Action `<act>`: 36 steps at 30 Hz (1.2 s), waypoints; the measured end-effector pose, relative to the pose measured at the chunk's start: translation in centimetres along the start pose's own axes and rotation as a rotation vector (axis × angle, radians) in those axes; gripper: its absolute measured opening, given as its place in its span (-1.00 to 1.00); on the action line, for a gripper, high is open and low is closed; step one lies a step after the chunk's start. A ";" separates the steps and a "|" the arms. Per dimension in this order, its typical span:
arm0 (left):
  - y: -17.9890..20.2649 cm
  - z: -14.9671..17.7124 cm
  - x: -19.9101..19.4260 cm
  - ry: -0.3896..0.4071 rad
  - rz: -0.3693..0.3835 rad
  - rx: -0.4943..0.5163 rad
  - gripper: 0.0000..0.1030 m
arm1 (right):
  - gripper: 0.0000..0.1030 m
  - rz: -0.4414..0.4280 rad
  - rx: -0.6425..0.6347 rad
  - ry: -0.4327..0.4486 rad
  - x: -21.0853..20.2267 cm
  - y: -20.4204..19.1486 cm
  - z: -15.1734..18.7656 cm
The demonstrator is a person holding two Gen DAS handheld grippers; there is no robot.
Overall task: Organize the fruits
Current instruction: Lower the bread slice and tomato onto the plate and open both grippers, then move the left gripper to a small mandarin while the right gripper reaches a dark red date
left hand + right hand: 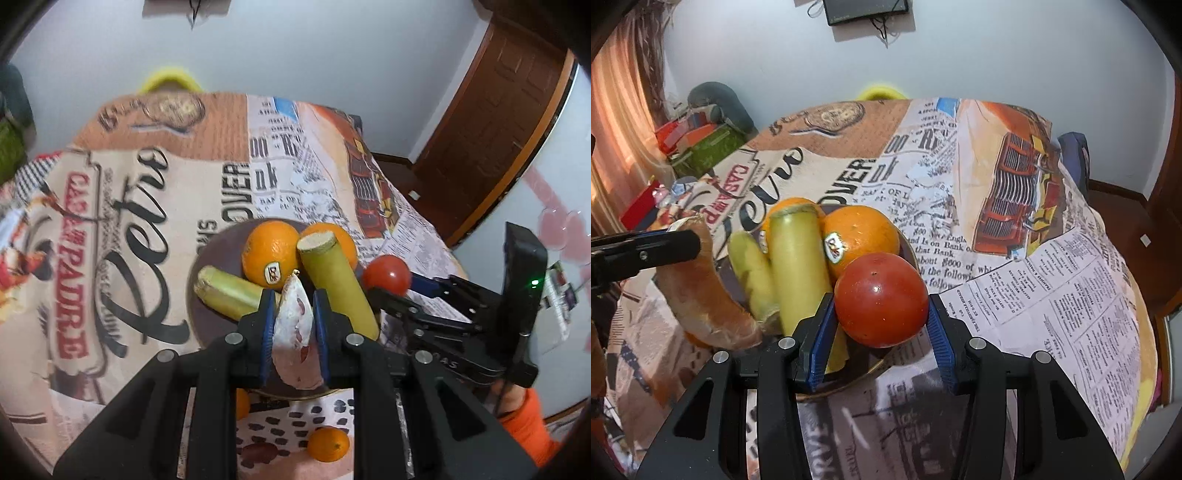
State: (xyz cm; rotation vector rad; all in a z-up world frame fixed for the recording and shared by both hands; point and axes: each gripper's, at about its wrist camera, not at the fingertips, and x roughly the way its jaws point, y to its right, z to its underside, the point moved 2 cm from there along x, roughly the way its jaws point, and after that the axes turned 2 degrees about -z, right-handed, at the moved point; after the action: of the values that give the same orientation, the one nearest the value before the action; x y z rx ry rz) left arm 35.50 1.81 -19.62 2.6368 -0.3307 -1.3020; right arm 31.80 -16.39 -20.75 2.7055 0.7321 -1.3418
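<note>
- The left hand-held gripper (294, 317) is clenched on a pomelo wedge (295, 332), poised over the plate (207, 258), presumably to add it.
- The right hand-held gripper (882, 325) grasps a tomato (881, 300) at the plate's edge, beside the oranges (862, 236).

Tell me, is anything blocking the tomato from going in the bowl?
Partly. The right gripper holds the tomato at the bowl's near edge, but two oranges and two green stalks already crowd the inside, leaving little room.
</note>
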 end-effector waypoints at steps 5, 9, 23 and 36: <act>-0.9 -0.2 1.0 0.010 -0.032 -0.014 -0.61 | -0.13 0.000 0.003 -0.017 0.6 0.3 0.1; -1.2 -0.7 2.0 0.009 -0.116 0.004 -0.61 | -0.13 0.000 -0.006 -0.027 1.1 0.3 0.2; -2.7 0.1 3.2 -0.028 -0.174 -0.021 -0.03 | -0.08 0.024 -0.028 -0.042 1.0 0.2 0.0; -0.4 1.0 -1.7 0.050 -0.202 0.016 0.18 | 0.31 0.055 -0.051 0.042 -4.1 -0.9 -0.2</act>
State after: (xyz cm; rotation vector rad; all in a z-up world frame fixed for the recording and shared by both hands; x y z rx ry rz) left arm 33.73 2.63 -19.01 2.7702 -0.0683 -1.2913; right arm 29.48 -17.11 -17.36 2.7009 0.6805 -1.2407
